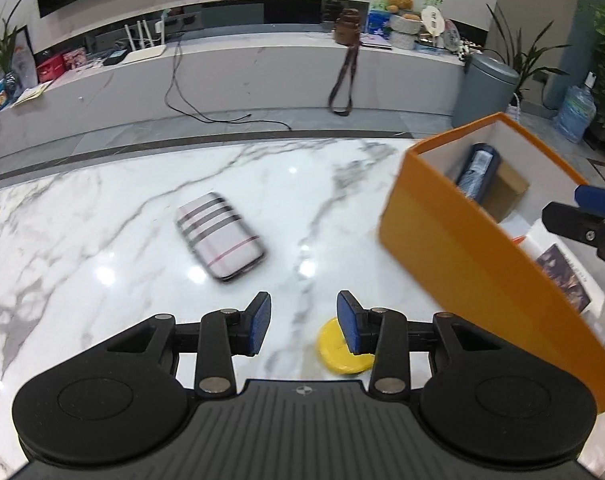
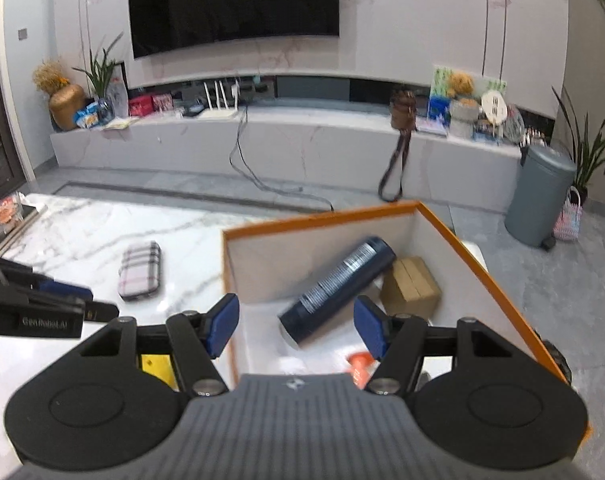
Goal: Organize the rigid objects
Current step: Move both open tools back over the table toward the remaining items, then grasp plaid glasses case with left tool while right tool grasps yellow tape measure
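My left gripper [image 1: 304,320] hangs open over the marble table [image 1: 102,240] with nothing between its pads. A flat yellow disc [image 1: 344,350] lies on the table, partly under its right finger. A plaid case [image 1: 220,236] lies ahead of it to the left. At the right stands an orange box [image 1: 462,248]. My right gripper [image 2: 298,328] is open above the orange box [image 2: 482,272], holding nothing, its left finger over the box's left wall. Inside lie a dark blue can [image 2: 338,288], a small cardboard box [image 2: 410,290] and a small orange-red object [image 2: 358,364].
The table's far edge drops to a grey floor before a long TV bench [image 2: 302,140] with a hanging strap and cables. A grey bin [image 2: 538,196] stands at the right. Packets lie at the table's left end [image 2: 2,216]. The plaid case [image 2: 140,270] lies left of the box.
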A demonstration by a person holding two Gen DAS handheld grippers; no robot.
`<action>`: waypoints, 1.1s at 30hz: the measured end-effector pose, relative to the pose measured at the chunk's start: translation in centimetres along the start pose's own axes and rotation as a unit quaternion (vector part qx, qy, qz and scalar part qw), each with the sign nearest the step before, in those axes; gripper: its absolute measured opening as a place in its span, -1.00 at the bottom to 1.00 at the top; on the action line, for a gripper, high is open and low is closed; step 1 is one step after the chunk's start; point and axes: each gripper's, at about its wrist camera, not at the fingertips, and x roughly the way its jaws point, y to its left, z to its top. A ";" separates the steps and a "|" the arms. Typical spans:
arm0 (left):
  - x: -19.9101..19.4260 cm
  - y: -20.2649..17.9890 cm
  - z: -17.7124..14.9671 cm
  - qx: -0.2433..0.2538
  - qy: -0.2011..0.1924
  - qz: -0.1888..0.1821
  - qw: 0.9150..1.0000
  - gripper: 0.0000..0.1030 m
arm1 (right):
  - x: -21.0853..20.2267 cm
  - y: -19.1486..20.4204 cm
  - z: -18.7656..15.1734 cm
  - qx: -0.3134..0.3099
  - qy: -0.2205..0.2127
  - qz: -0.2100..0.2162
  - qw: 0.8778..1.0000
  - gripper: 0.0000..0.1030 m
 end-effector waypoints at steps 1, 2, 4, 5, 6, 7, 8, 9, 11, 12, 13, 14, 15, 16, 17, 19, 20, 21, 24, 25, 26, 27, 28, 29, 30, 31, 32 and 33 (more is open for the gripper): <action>0.1 0.3 -0.2 0.001 -0.002 0.003 1.000 -0.10 | 0.0 0.7 -0.1 -0.007 -0.005 0.002 1.000 0.23; 0.1 0.8 -0.4 0.001 -0.004 0.006 1.000 -0.10 | 0.0 1.4 -0.2 -0.014 -0.010 0.006 1.000 0.23; 0.1 1.8 -1.1 -0.008 -0.020 0.006 1.000 -0.10 | 0.1 2.8 -0.5 -0.023 -0.016 0.012 1.000 0.23; 0.2 2.3 -1.3 -0.012 -0.026 0.003 1.000 -0.10 | 0.3 3.4 -0.6 -0.026 -0.017 0.016 0.999 0.23; 0.3 2.7 -1.5 -0.016 -0.030 0.001 0.999 -0.10 | 0.5 4.0 -0.9 -0.031 -0.016 0.021 0.999 0.23; 0.5 3.1 -1.7 -0.020 -0.033 0.000 0.999 -0.10 | 0.7 4.7 -1.2 -0.035 -0.015 0.025 0.999 0.23; 0.7 3.6 -1.8 -0.023 -0.036 -0.001 0.999 -0.09 | 0.9 5.2 -1.5 -0.038 -0.012 0.028 0.999 0.23; 1.0 4.0 -2.0 -0.026 -0.037 -0.001 0.999 -0.06 | 1.1 5.7 -1.7 -0.040 -0.008 0.032 0.999 0.23; 1.6 4.9 -2.3 -0.038 -0.040 -0.004 0.998 -0.03 | 1.7 6.8 -2.3 -0.045 0.001 0.038 0.998 0.23; 1.9 5.4 -2.4 -0.045 -0.042 -0.008 0.998 -0.02 | 2.1 7.4 -2.6 -0.051 0.006 0.041 0.998 0.23; 2.2 5.9 -2.4 -0.051 -0.041 -0.012 0.998 -0.02 | 2.4 7.9 -2.8 -0.057 0.010 0.043 0.997 0.23; 2.6 6.3 -2.5 -0.056 -0.037 -0.014 0.998 -0.01 | 2.8 8.5 -3.0 -0.064 0.016 0.045 0.997 0.23; 3.0 6.6 -2.5 -0.059 -0.034 -0.014 0.998 -0.01 | 3.1 8.9 -3.2 -0.070 0.021 0.048 0.996 0.23; 3.3 6.9 -2.4 -0.062 -0.031 -0.014 0.997 -0.01 | 3.5 9.3 -3.4 -0.074 0.027 0.051 0.996 0.23; 3.6 7.2 -2.4 -0.066 -0.029 -0.015 0.997 0.00 | 3.9 9.6 -3.5 -0.076 0.032 0.054 0.995 0.23; 4.1 7.8 -2.5 -0.073 -0.029 -0.019 0.997 0.05 | 4.7 10.4 -3.9 -0.078 0.042 0.060 0.994 0.23; 4.4 7.9 -2.5 -0.078 -0.029 -0.022 0.996 0.06 | 5.1 10.7 -4.0 -0.078 0.045 0.062 0.994 0.23; 4.6 8.1 -2.4 -0.083 -0.027 -0.026 0.996 0.06 | 5.5 10.9 -4.2 -0.078 0.049 0.064 0.994 0.23; 5.4 8.4 -2.4 -0.093 -0.029 -0.035 0.995 0.08 | 6.4 11.6 -4.6 -0.080 0.057 0.066 0.993 0.23; 5.7 8.4 -2.4 -0.094 -0.029 -0.035 0.995 0.10 | 6.7 11.8 -4.7 -0.082 0.060 0.066 0.993 0.23; 6.0 8.3 -2.4 -0.096 -0.031 -0.034 0.994 0.12 | 7.0 12.1 -5.0 -0.084 0.063 0.064 0.992 0.24; 6.2 8.3 -2.3 -0.100 -0.033 -0.030 0.994 0.16 | 7.2 12.3 -5.2 -0.085 0.067 0.064 0.992 0.24; 6.5 8.4 -2.2 -0.106 -0.034 -0.023 0.993 0.21 | 7.4 12.4 -5.4 -0.086 0.071 0.066 0.992 0.25; 6.6 8.5 -2.2 -0.115 -0.037 -0.017 0.993 0.25 | 7.7 12.5 -5.6 -0.087 0.075 0.067 0.991 0.25; 6.8 8.6 -2.1 -0.124 -0.042 -0.015 0.991 0.29 | 8.0 12.5 -5.8 -0.089 0.078 0.067 0.991 0.25; 7.0 8.7 -2.1 -0.129 -0.047 -0.014 0.990 0.33 | 8.2 12.5 -5.9 -0.090 0.083 0.067 0.990 0.25; 7.2 8.7 -2.0 -0.133 -0.050 -0.011 0.990 0.35 | 8.5 12.6 -6.0 -0.092 0.087 0.067 0.990 0.25; 7.5 8.7 -1.8 -0.134 -0.050 -0.007 0.990 0.38 | 8.7 12.6 -6.1 -0.092 0.089 0.067 0.989 0.25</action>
